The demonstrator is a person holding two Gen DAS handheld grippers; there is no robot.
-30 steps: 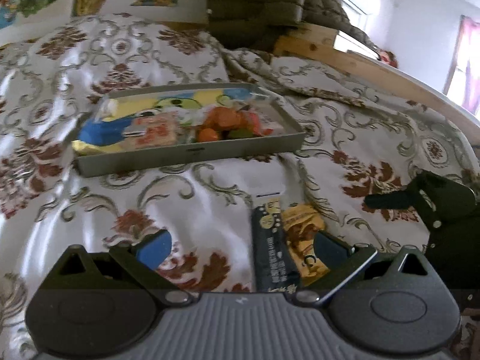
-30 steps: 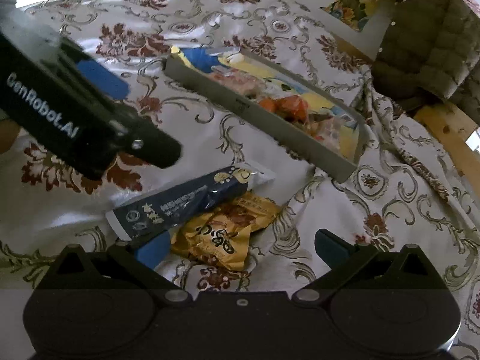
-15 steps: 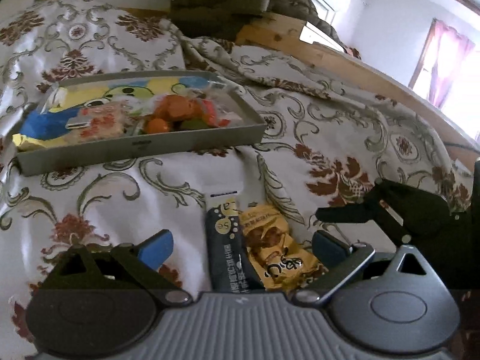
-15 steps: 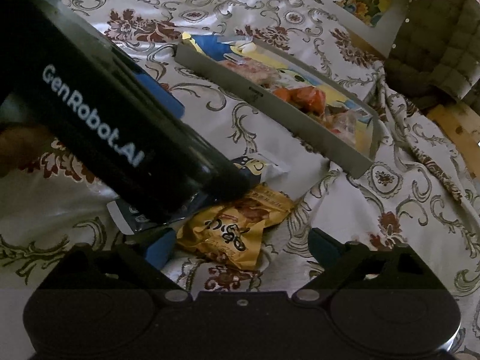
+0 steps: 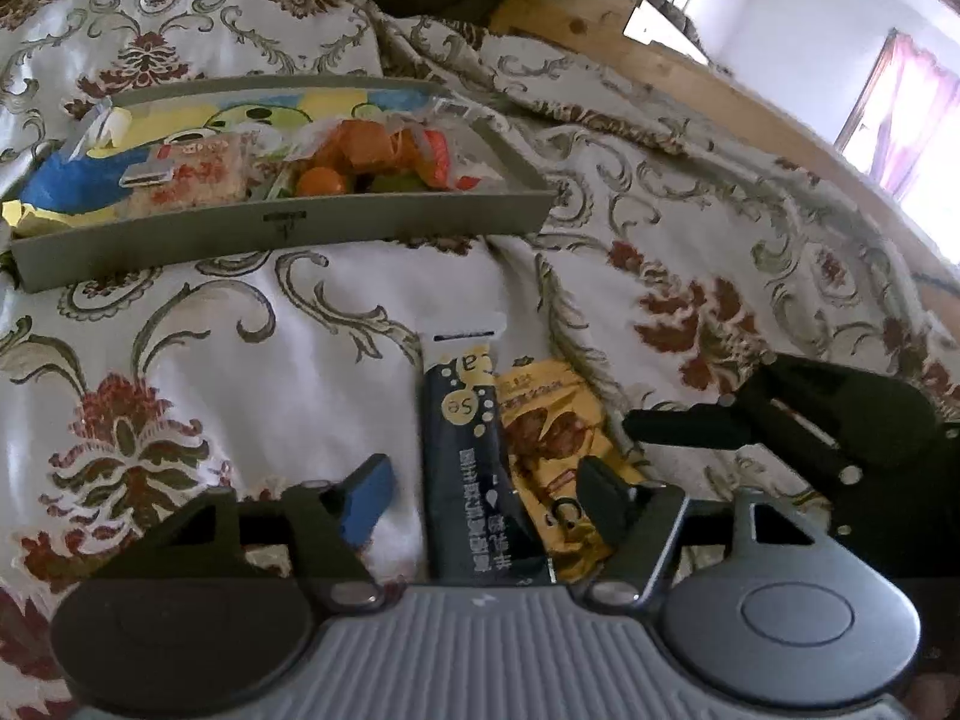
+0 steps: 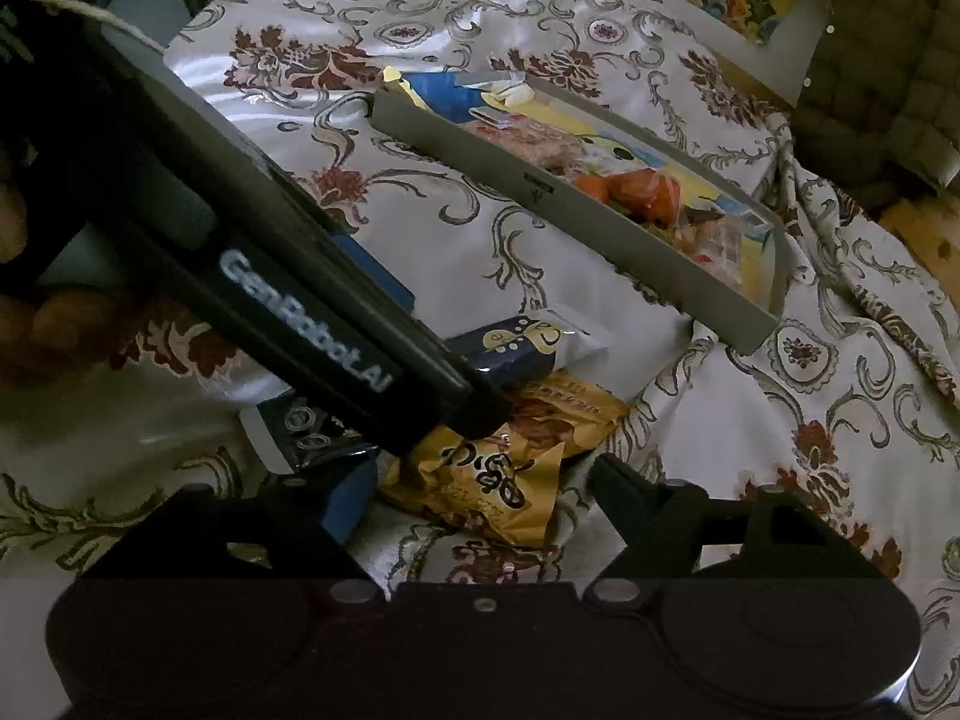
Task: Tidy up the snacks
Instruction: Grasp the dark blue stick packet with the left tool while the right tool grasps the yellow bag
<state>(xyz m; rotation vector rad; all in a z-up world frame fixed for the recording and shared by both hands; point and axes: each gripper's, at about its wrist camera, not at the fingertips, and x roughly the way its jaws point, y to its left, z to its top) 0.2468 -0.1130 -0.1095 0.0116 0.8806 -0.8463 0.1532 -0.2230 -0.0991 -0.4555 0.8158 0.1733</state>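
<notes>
From the left wrist view we see our left gripper (image 5: 483, 489) low over a white bedspread with a brown and green floral pattern (image 5: 252, 360). Its jaws are closing, moderately wide, with a long dark navy snack packet (image 5: 465, 468) between them; the pads are not yet pressing on it. A crinkled yellow foil snack bag (image 5: 549, 420) lies touching the packet's right edge. Farther off sits a shallow grey rectangular tray (image 5: 288, 228) already holding several colourful snacks. Our right gripper (image 5: 690, 426) reaches in from the right.

From the right wrist view, the right gripper's jaws are closing too, around the yellow bag, without gripping it as far as we can tell in the dim light. The left gripper's black body crosses the frame and covers the middle of the navy packet. The grey tray lies beyond.
</notes>
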